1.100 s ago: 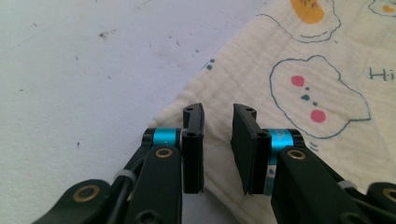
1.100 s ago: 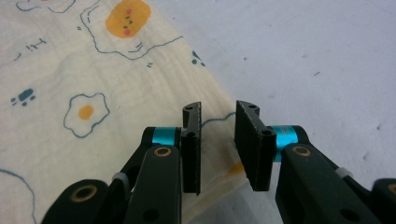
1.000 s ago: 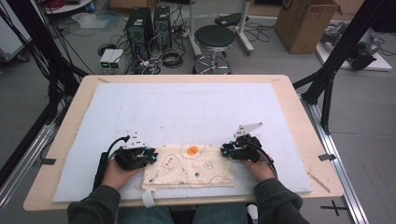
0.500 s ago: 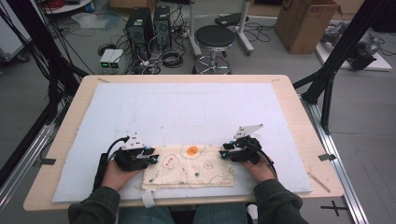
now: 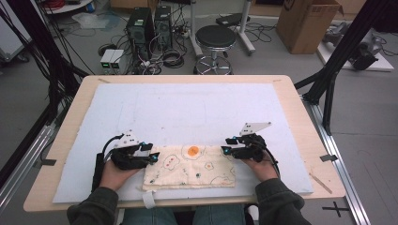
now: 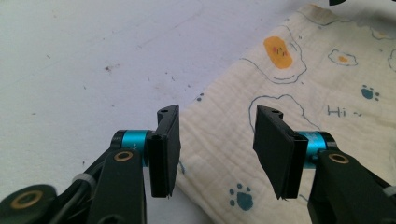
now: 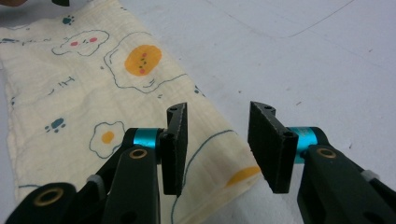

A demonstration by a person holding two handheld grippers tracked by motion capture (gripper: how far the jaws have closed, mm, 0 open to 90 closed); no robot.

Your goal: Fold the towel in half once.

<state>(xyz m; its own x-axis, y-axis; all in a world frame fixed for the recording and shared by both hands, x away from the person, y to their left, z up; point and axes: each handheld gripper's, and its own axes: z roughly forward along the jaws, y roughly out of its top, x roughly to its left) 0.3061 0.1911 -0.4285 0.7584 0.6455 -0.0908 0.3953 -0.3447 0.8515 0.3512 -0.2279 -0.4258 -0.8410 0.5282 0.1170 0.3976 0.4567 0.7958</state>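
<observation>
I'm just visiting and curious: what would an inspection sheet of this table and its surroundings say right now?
Surface: wooden table under a pale mat with small specks.
Job's things: cream printed cloth, folded flat at the near edge.
Clutter: nothing seen.
Grippers: left gripper and right gripper open, jaws over opposite cloth ends.
Cables: black cable loops off the left gripper.
Surroundings: stool, computer towers, cardboard box, floor wiring.

A wooden table (image 5: 300,117) stands on a grey floor (image 5: 371,122), with a big white mat (image 5: 187,108) on top. Behind it are a round black stool (image 5: 215,37), two dark computer boxes (image 5: 150,23) with tangled cables (image 5: 169,54), and a brown cardboard box (image 5: 307,23). Black metal poles (image 5: 335,61) stand at both sides.
</observation>
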